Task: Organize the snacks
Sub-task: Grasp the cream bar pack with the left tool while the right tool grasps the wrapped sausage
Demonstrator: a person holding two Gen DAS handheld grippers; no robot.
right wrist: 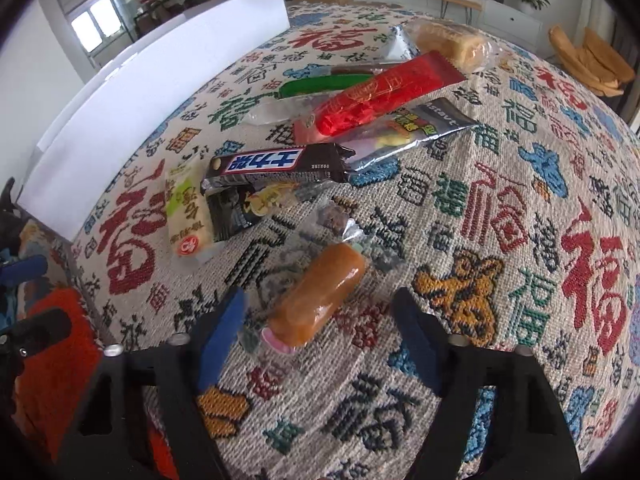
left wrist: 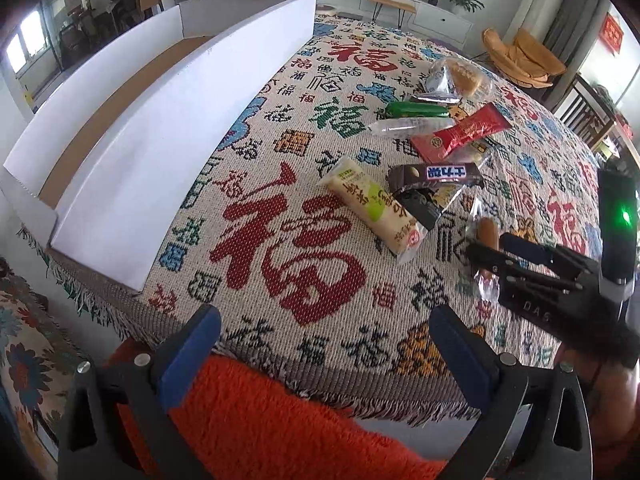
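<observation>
A patterned cloth (left wrist: pixel 304 248) is spread over the surface, with a long white box (left wrist: pixel 168 128) set along its far left side. Wrapped snacks (right wrist: pixel 280 168) are heaped near the middle, none yet boxed. The left gripper (left wrist: pixel 324 344) is held spread and empty. The right gripper (right wrist: pixel 320 324) is spread around an orange sausage (right wrist: pixel 320 296), untouched. A pinch is judged next.

Both wrist cams down, snacks (left wrist: pixel 424 152) shared
</observation>
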